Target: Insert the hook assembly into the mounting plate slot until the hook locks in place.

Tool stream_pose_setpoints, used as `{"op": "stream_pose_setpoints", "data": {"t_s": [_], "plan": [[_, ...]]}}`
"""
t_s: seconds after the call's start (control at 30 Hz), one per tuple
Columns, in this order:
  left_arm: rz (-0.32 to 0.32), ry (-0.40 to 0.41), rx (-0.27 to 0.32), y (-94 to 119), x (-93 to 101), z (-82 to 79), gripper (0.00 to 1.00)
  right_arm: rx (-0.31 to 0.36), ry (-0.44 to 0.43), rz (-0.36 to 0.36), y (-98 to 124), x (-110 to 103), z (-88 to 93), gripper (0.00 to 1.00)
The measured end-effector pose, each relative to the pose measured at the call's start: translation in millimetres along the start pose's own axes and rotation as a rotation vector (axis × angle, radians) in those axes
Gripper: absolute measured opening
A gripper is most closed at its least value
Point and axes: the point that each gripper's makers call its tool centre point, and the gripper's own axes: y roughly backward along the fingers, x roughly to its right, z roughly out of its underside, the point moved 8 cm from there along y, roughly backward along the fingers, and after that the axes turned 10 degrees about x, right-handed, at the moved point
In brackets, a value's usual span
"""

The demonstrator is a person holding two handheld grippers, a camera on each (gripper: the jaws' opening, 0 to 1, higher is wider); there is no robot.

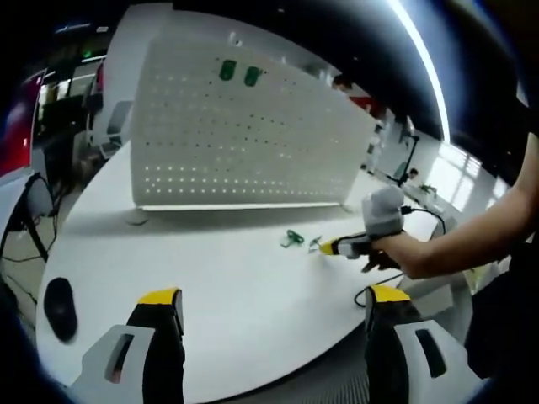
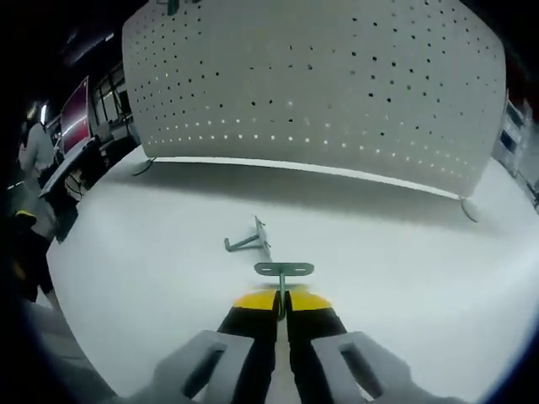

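White perforated board (image 2: 312, 93) stands upright at the far side of the worktop (image 2: 152, 278), serving as the mounting plate, and two green pieces (image 1: 239, 73) already hang near its top edge. The right tool (image 2: 281, 305) has its yellow-tipped jaws pressed together on the stem of a green hook assembly (image 2: 283, 271), whose flat crossbar sticks out just ahead of the tips. A second grey-green hook (image 2: 248, 240) lies loose on the worktop just beyond it, between the held hook and the board. The left tool (image 1: 274, 296) hangs with its jaws wide apart, gripping nothing, well back from the board.

The grip is narrow, on a thin stem, so the hook could twist or slip once its crossbar meets the board; a tilted approach would likely miss the small holes or jam without locking. Pushing hard on the free-standing board could rock it on its feet, since the left tool is not bracing it. The loose hook sits in the direct path and could be knocked aside. A dark mouse (image 1: 60, 308) and a cable (image 1: 370, 292) lie off to the edges, out of the way.
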Motion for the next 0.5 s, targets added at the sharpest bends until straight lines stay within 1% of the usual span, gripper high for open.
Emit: {"op": "stream_pose_setpoints", "data": {"t_s": [0.2,0.23,0.3,0.47,0.5], "plan": [[-0.005,-0.003,0.017,1,-0.2,-1.4,0.9,0.041,-0.094,-0.032,2,-5,-18.4,0.0],[-0.004,-0.002,0.018,2,-0.5,-1.3,0.9,0.046,-0.141,-0.044,3,-8,-21.5,0.0],[0.0,-0.004,0.017,2,-0.2,-1.2,0.9,0.067,-0.203,-0.053,6,-11,-28.6,0.0],[0.004,-0.022,0.015,2,0.5,-1.2,0.9,0.104,-0.239,-0.086,15,-21,-43.8,0.0],[-0.011,-0.05,0.004,3,-1.7,-0.7,0.91,0.111,-0.252,-0.096,17,-23,-46.9,0.0]]}}
